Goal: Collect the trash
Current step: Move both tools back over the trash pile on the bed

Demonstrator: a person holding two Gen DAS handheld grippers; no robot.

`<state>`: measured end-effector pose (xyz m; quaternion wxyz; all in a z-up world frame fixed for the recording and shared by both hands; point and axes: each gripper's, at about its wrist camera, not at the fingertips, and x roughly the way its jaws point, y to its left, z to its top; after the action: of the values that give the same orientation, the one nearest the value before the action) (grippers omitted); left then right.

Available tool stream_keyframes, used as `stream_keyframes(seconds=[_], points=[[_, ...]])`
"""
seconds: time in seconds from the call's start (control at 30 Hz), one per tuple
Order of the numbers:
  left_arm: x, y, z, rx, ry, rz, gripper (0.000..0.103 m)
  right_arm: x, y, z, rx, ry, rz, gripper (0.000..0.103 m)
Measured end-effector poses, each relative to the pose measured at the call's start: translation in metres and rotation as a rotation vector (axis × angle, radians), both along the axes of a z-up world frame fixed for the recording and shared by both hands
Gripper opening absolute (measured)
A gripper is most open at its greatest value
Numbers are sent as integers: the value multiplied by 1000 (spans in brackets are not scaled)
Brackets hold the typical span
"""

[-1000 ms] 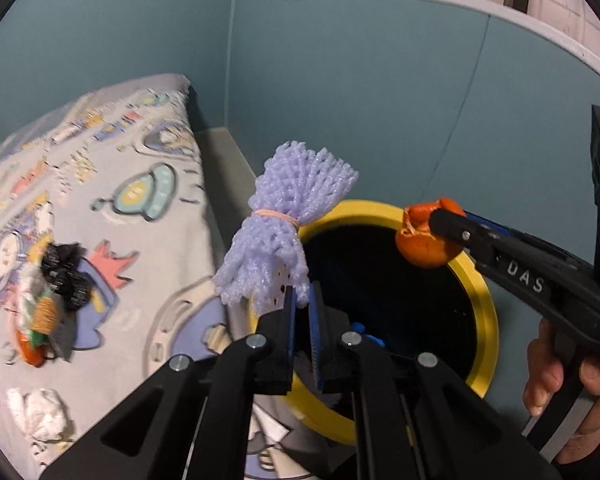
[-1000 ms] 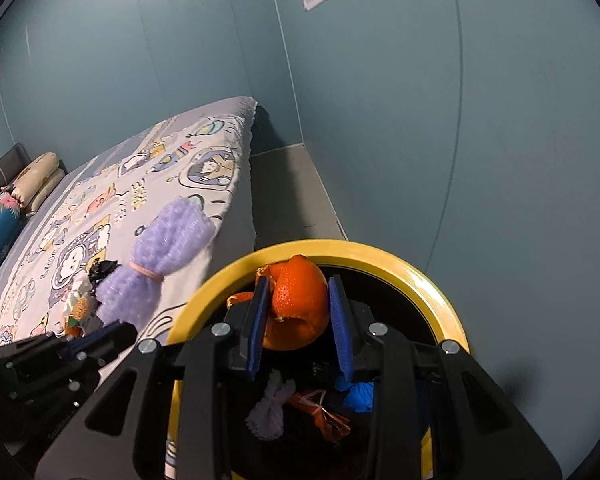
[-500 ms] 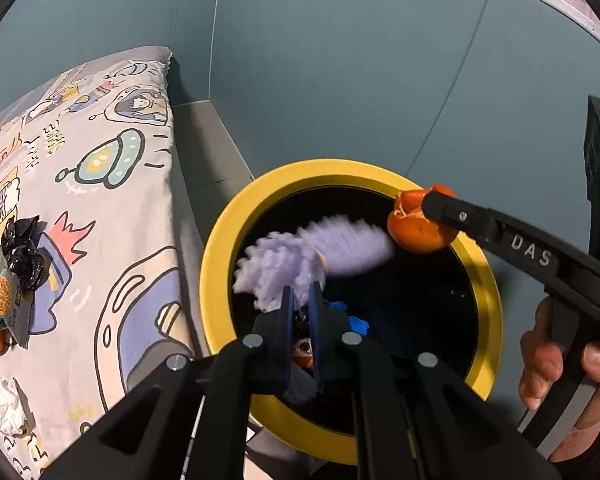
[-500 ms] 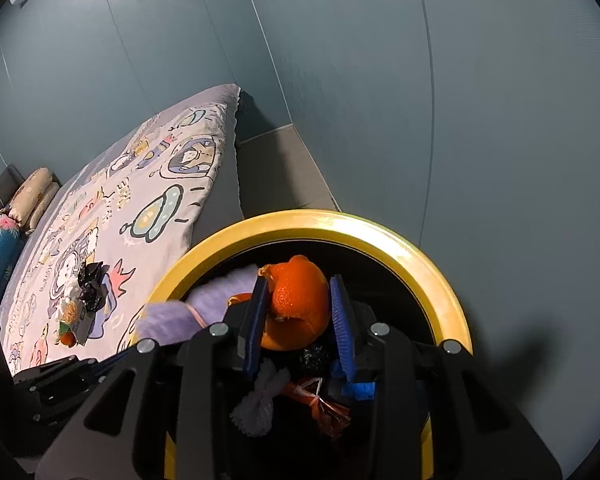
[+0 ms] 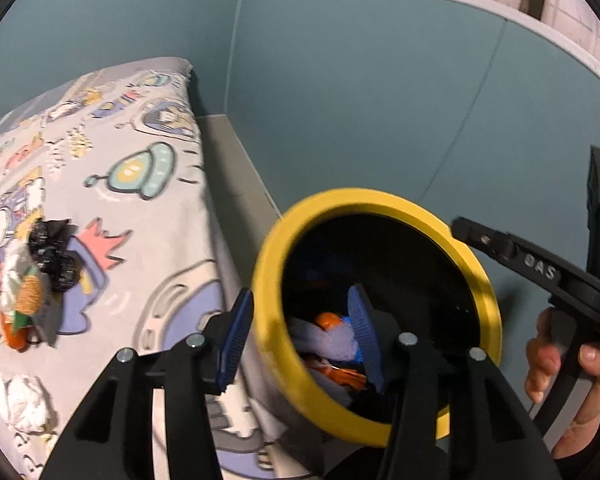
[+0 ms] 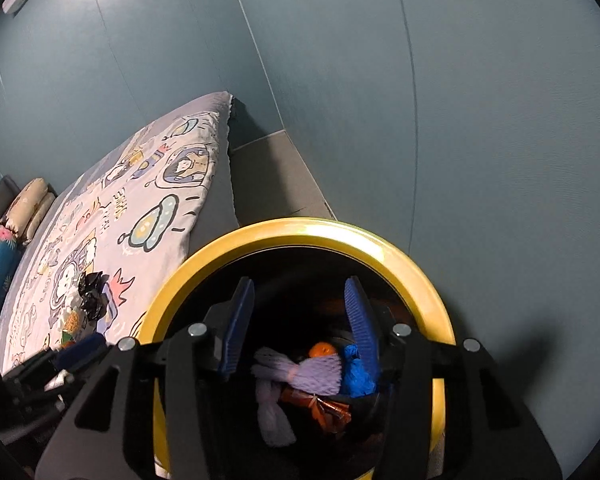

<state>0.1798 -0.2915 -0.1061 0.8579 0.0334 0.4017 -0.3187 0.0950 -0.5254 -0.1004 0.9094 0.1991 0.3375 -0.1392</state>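
Observation:
A black bin with a yellow rim [image 5: 376,200] stands beside the bed. My left gripper [image 5: 300,336] hangs over its near edge, jaws opening, nothing between the pads. The purple foam net [image 5: 324,340] and an orange peel [image 5: 327,319] lie loose inside. In the right wrist view my right gripper [image 6: 298,326] is over the bin's mouth [image 6: 300,228], jaws opening and empty. Below it lie the purple net [image 6: 316,372], the orange peel [image 6: 322,349], a blue scrap [image 6: 356,372] and a brown wrapper [image 6: 320,408].
On the cartoon-print bedspread [image 5: 148,240] lie a pile of black and orange wrappers [image 5: 40,276] and a crumpled white tissue [image 5: 20,400]. A teal wall [image 5: 380,100] stands close behind the bin. A person's hand [image 5: 560,360] holds the right gripper's handle.
Both grippers have opened. The purple net left the left gripper and the orange peel left the right one; both now lie in the bin. The left gripper shifted back toward the bed.

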Motion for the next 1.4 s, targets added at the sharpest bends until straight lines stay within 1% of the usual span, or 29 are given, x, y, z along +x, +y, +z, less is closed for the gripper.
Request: stream_keyframes(seconds=[0.1,0.17,0.23,0.4,0.5,0.57,0.63,0.8,0.97,1.07,1.27,1.4], points=[[8,19,9,-7,-11,37,47,1,11,10,-12,-11,21,45],[13,36,16,-8,-26,69,49,2,20,17,-21,-20,37,45],[17,53,23,-6,-47,108,55,4,31,25,-34,-29,58,45],[28,99,39,-15,-77,198,64,14,61,42,-60,-52,111,50],[30,129,46,-8,-95,251,70,24,80,49,-64,-58,148,54],[31,150,51,1,-103,281,71,32,96,53,-71,-65,179,55],[31,170,53,9,-114,313,77,37,109,57,-76,-73,203,59],[33,217,57,17,-124,405,81,59,147,61,-74,-74,275,61],[33,255,48,32,-118,473,83,82,185,58,-72,-64,346,61],[32,273,38,37,-98,505,84,93,202,56,-75,-54,373,62],[33,294,8,49,-44,542,85,124,235,38,-76,-20,424,62],[35,300,-15,32,14,546,85,145,253,23,-71,5,446,62]])
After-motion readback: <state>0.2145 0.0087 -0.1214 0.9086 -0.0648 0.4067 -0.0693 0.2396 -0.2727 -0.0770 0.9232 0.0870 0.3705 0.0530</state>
